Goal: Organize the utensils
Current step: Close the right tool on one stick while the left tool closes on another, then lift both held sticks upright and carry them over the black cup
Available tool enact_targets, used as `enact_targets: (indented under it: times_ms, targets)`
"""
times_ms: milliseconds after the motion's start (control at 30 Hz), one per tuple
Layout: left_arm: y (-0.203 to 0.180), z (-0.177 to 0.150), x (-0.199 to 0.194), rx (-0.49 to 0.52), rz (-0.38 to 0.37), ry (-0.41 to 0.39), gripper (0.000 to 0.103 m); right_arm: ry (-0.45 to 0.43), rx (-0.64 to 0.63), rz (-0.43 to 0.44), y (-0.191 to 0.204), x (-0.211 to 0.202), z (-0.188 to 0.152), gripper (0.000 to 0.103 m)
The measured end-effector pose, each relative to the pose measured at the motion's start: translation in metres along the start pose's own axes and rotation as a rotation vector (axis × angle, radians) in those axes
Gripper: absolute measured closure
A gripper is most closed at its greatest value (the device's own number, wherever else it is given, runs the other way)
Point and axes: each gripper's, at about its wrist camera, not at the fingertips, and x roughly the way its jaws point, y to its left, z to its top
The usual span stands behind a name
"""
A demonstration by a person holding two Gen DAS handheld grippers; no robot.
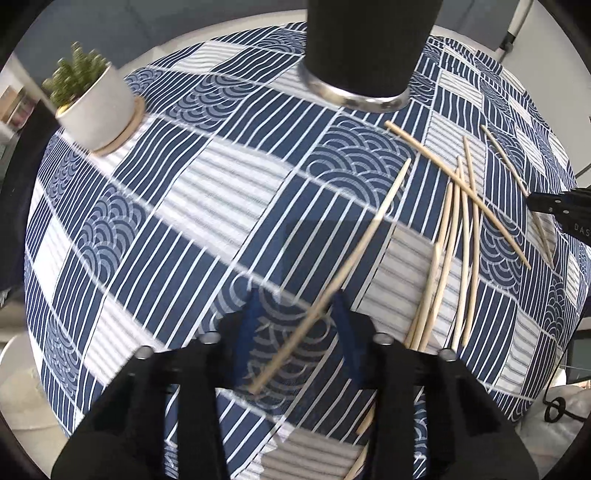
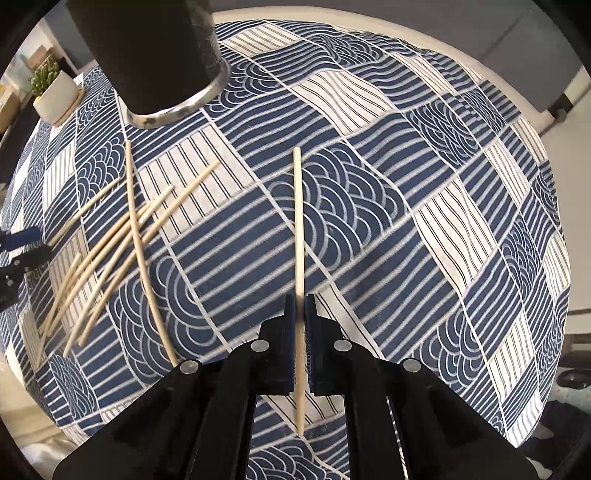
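A wooden chopstick [image 1: 369, 229] runs slantwise between the blue pads of my left gripper [image 1: 295, 299], caught askew with the jaws partly apart. My right gripper [image 2: 300, 299] is shut on another chopstick [image 2: 298, 206] that lies lengthwise between its pads and sticks out far ahead. Several loose chopsticks [image 1: 458, 221] lie crossed in a pile on the patterned cloth, right of the left gripper and left of the right one [image 2: 110, 251]. A black cup with a metal rim [image 1: 365, 48] stands beyond both grippers [image 2: 155, 55].
A small green plant in a white pot [image 1: 99, 103] stands at the far left of the round table [image 2: 53, 94]. The blue and white cloth [image 2: 406, 184] covers the table to its pale rim [image 2: 369, 26].
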Motion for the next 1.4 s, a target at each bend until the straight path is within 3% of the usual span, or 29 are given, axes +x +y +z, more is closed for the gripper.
enact_targets:
  times_ms: [33, 100, 200, 533, 633, 667, 933, 1100, 1400]
  targets:
    - [0.003, -0.003, 0.000, -0.008, -0.001, 0.001, 0.081, -0.001, 0.004, 0.000, -0.002, 0.000, -0.002, 0.098]
    - [0.008, -0.006, -0.001, -0.021, -0.005, 0.006, 0.090, 0.000, 0.010, 0.000, -0.010, -0.001, -0.011, 0.098]
    - [0.010, -0.016, -0.006, -0.031, 0.006, 0.020, 0.097, 0.000, 0.019, 0.006, -0.018, -0.004, -0.024, 0.098]
    - [0.021, -0.055, -0.019, -0.195, -0.059, 0.038, 0.098, -0.044, 0.054, 0.028, -0.040, -0.024, -0.071, 0.098]
    - [0.020, -0.064, -0.025, -0.224, -0.031, 0.014, 0.098, -0.068, 0.057, 0.039, -0.040, -0.033, -0.091, 0.098]
    - [0.019, -0.066, -0.030, -0.221, 0.002, -0.009, 0.098, -0.075, 0.056, 0.039, -0.035, -0.036, -0.084, 0.098]
    - [0.025, -0.062, -0.078, -0.242, 0.023, -0.128, 0.098, -0.186, 0.000, 0.050, -0.027, -0.072, -0.047, 0.098]
    - [0.012, -0.017, -0.097, -0.217, 0.041, -0.194, 0.098, -0.287, -0.041, 0.049, -0.021, -0.103, -0.009, 0.098]
    - [0.010, 0.052, -0.160, -0.154, 0.048, -0.359, 0.098, -0.458, -0.085, 0.133, -0.001, -0.158, 0.050, 0.098]
